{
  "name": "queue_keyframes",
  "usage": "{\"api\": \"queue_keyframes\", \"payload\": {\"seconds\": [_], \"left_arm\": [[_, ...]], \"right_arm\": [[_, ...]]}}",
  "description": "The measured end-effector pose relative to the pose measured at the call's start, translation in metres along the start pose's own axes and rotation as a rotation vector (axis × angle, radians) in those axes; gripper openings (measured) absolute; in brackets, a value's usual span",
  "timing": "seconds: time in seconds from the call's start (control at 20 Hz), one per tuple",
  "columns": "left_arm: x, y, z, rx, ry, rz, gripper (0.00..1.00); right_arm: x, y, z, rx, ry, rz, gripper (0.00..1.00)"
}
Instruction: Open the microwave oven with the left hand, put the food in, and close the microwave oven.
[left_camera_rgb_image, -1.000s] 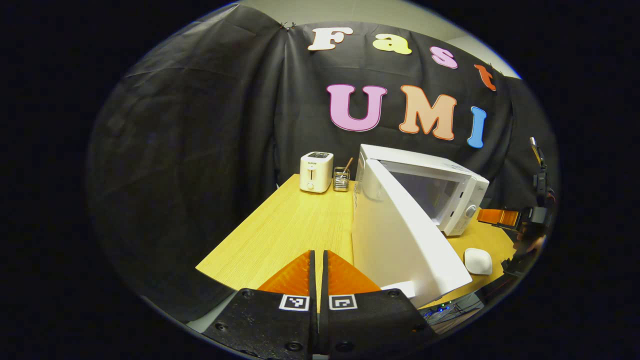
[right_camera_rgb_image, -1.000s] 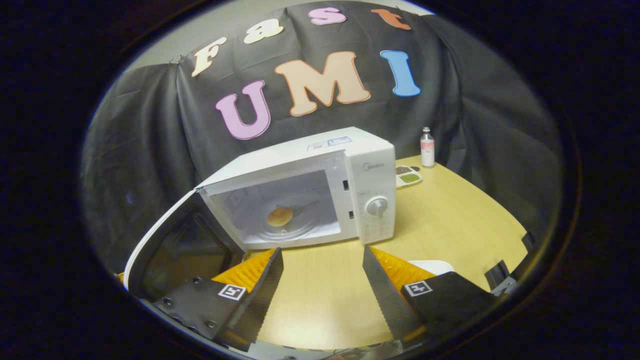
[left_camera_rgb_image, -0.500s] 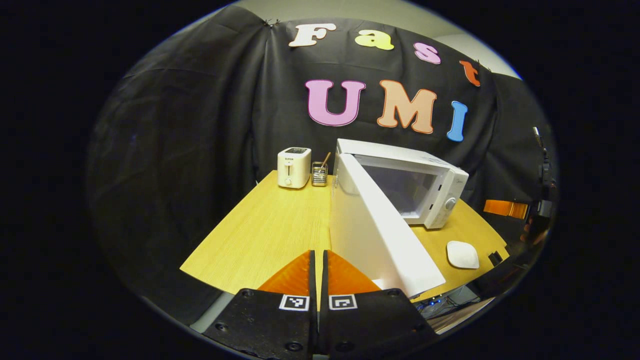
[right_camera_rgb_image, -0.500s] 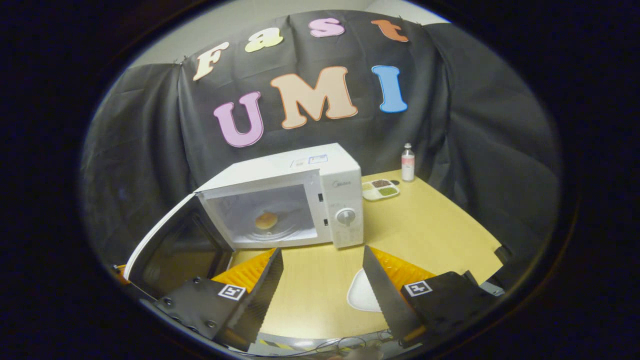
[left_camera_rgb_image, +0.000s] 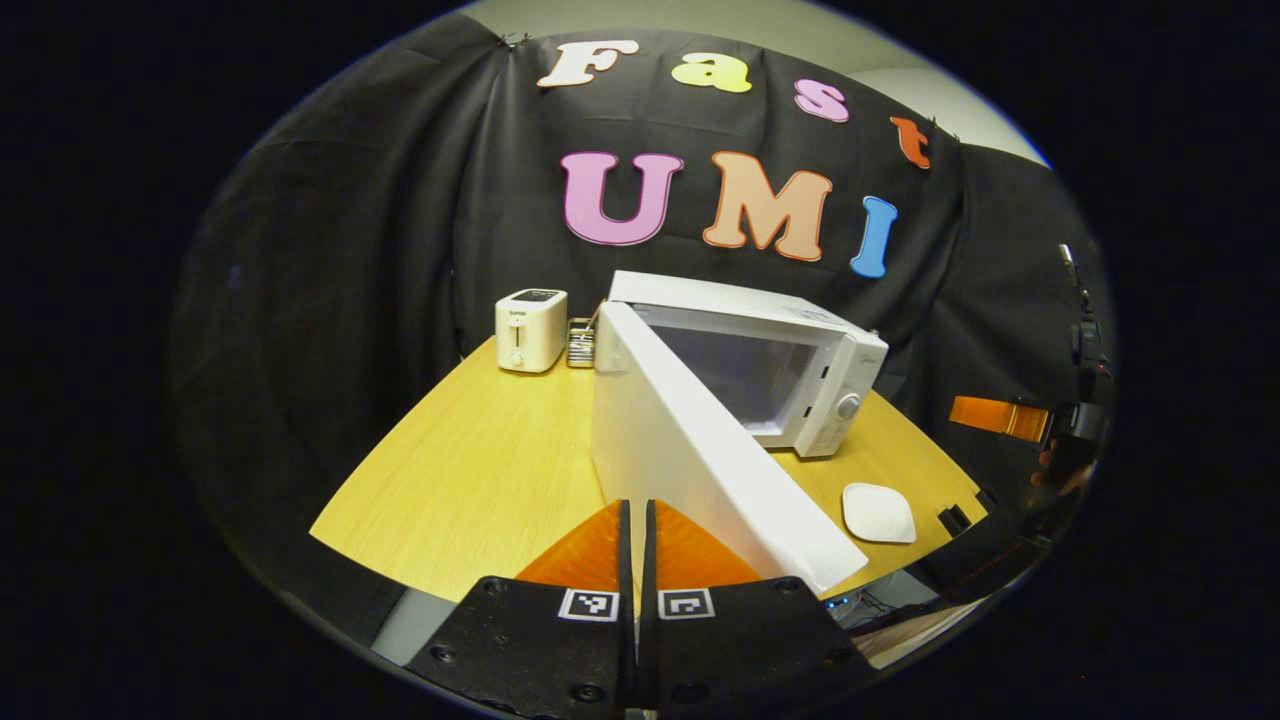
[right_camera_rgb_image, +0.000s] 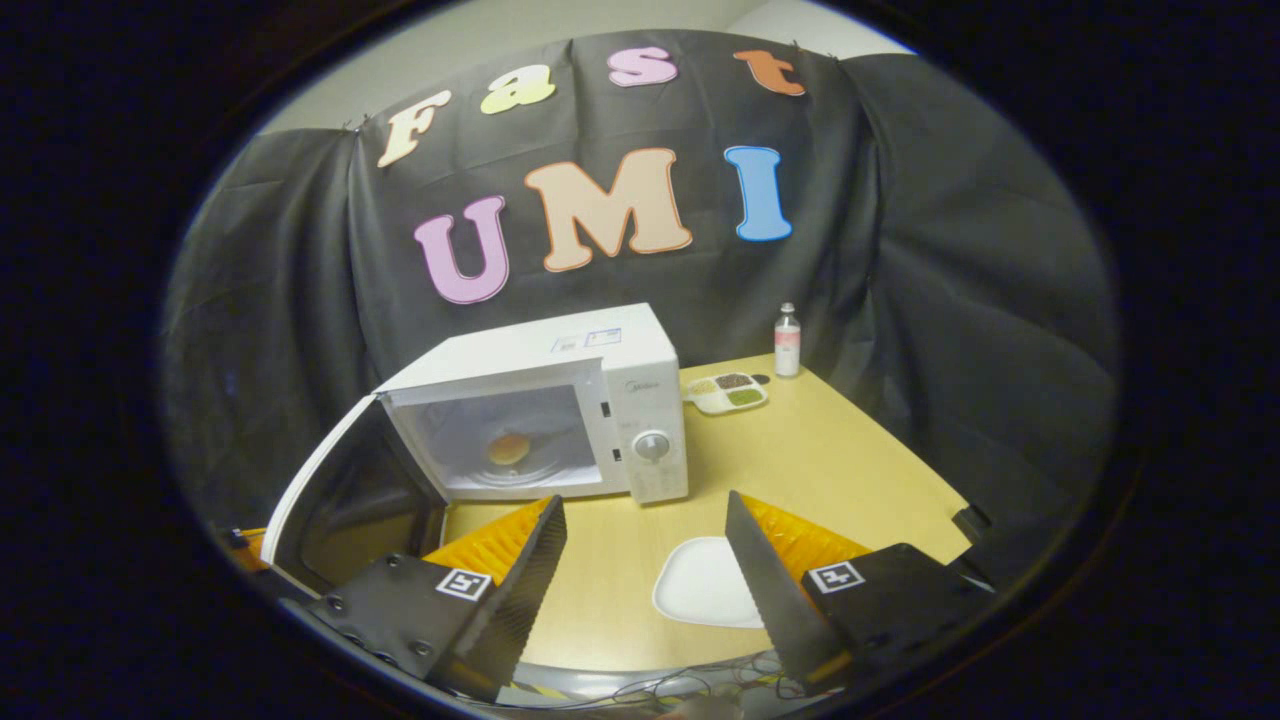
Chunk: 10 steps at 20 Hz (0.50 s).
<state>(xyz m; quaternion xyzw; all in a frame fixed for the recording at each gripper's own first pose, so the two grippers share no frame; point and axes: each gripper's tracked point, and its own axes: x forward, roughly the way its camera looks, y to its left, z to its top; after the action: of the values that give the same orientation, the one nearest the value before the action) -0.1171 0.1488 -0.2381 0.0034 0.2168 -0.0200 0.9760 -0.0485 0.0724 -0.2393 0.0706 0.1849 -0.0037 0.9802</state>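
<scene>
Two of the task's three steps look done to us: the microwave oven (right_camera_rgb_image: 560, 410) stands open on the wooden table (right_camera_rgb_image: 830, 470), and the food, a small round bun (right_camera_rgb_image: 508, 449), lies on the turntable inside the cavity. Closing is what remains.

We find the left gripper (left_camera_rgb_image: 636, 530) with its fingers pressed together on nothing, low at the table's near edge, beside the free edge of the open door (left_camera_rgb_image: 700, 450). The right gripper (right_camera_rgb_image: 645, 550) hangs with its jaws spread wide and empty above a white plate (right_camera_rgb_image: 705, 595) that sits bare in front of the oven.

For a sound closing, we judge that the left gripper should meet the door's white outer face near the free edge, far from the hinge, and push in a steady arc until the latch catches. A press too close to the hinge may shove the whole oven across the table. The right gripper should keep out of the door's sweep.

Items we cannot confirm:
- whether the left gripper touches the door;
- the latch and hinge, too small to read;
- what the jar behind the door beside the toaster (left_camera_rgb_image: 530, 330) holds;
- the contents of the divided dish (right_camera_rgb_image: 727, 392) and small bottle (right_camera_rgb_image: 787, 341).
</scene>
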Motion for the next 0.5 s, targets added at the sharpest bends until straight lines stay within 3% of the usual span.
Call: {"api": "queue_keyframes", "payload": {"seconds": [0.5], "left_arm": [[0.03,-0.053,0.009,0.007,0.027,-0.065,0.0]], "right_arm": [[-0.006,-0.056,0.015,0.007,-0.001,-0.058,0.92]]}}
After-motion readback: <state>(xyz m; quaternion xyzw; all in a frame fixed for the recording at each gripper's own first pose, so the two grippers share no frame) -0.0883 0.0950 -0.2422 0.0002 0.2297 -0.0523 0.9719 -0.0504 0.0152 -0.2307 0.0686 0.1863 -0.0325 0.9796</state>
